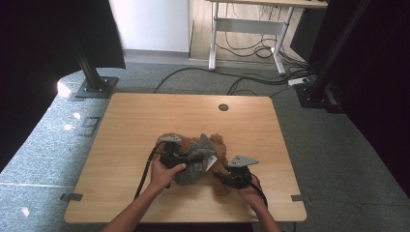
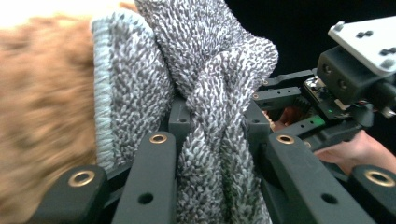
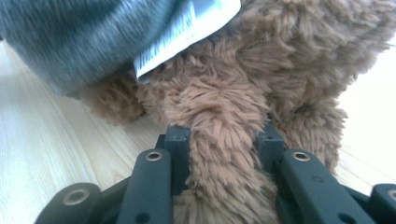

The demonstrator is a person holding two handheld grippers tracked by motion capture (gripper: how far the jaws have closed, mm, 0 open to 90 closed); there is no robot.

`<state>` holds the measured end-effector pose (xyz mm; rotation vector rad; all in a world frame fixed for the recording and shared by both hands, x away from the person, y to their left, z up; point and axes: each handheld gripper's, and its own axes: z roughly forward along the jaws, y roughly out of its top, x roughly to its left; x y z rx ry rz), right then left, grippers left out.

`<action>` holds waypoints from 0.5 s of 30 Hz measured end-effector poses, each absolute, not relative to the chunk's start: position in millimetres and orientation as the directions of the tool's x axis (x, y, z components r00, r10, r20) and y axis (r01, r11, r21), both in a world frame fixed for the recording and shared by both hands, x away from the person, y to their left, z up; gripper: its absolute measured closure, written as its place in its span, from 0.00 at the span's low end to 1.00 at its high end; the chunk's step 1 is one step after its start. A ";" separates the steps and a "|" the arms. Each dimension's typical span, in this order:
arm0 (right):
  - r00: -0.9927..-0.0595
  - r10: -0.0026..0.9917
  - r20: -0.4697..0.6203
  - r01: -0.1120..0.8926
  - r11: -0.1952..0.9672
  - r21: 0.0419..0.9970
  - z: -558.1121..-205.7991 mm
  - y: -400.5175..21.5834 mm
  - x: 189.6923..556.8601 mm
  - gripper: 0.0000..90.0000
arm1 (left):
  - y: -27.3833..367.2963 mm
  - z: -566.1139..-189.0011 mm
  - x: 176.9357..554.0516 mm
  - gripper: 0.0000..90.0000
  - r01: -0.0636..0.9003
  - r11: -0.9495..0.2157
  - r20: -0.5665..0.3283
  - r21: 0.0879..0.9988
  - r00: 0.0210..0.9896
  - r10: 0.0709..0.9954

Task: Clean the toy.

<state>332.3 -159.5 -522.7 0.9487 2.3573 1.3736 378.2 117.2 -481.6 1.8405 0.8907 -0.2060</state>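
Pinching grey knit garment (image 2: 210, 116), left claw (image 2: 212, 123); fuzzy brown plush (image 3: 224, 116), probably limb

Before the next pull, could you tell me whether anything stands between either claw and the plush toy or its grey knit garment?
Nothing visible: the left claw pinches the grey knit garment, the right claw grips the brown plush toy.

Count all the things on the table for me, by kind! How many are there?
Brown teddy bear: 1
Grey knitted garment with a white tag: 1
Claws: 2, the left claw pinching the garment, the right claw pinching the bear's furry limb
Total: 4
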 end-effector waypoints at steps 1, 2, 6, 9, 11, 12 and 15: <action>-0.756 0.646 0.105 0.410 0.341 0.846 -522.9 -160.4 332.2 0.75 | 132.0 -481.1 380.1 0.80 0.671 -0.160 -0.529 0.724 0.689 0.495; -0.757 0.645 0.107 0.409 0.341 0.847 -523.2 -161.0 332.3 0.75 | 140.9 -481.0 382.1 0.80 0.679 -0.133 -0.538 0.722 0.672 0.508; -0.762 0.637 0.112 0.407 0.337 0.849 -523.7 -162.2 333.0 0.75 | 180.6 -482.6 394.6 0.80 0.707 -0.053 -0.579 0.705 0.618 0.532; -0.767 0.631 0.113 0.404 0.339 0.849 -523.7 -161.0 333.0 0.75 | 193.8 -483.5 396.9 0.80 0.715 -0.028 -0.598 0.698 0.604 0.526; -0.769 0.629 0.113 0.404 0.342 0.848 -523.8 -161.3 332.7 0.75 | 210.0 -483.4 396.9 0.80 0.715 -0.004 -0.608 0.699 0.597 0.524; -0.770 0.627 0.117 0.406 0.339 0.849 -524.1 -161.8 332.8 0.75 | 216.1 -483.4 396.6 0.80 0.716 0.017 -0.615 0.698 0.588 0.526; -0.767 0.630 0.124 0.410 0.332 0.849 -524.6 -163.0 333.1 0.75 | 236.5 -483.7 397.4 0.80 0.708 0.073 -0.619 0.703 0.557 0.553</action>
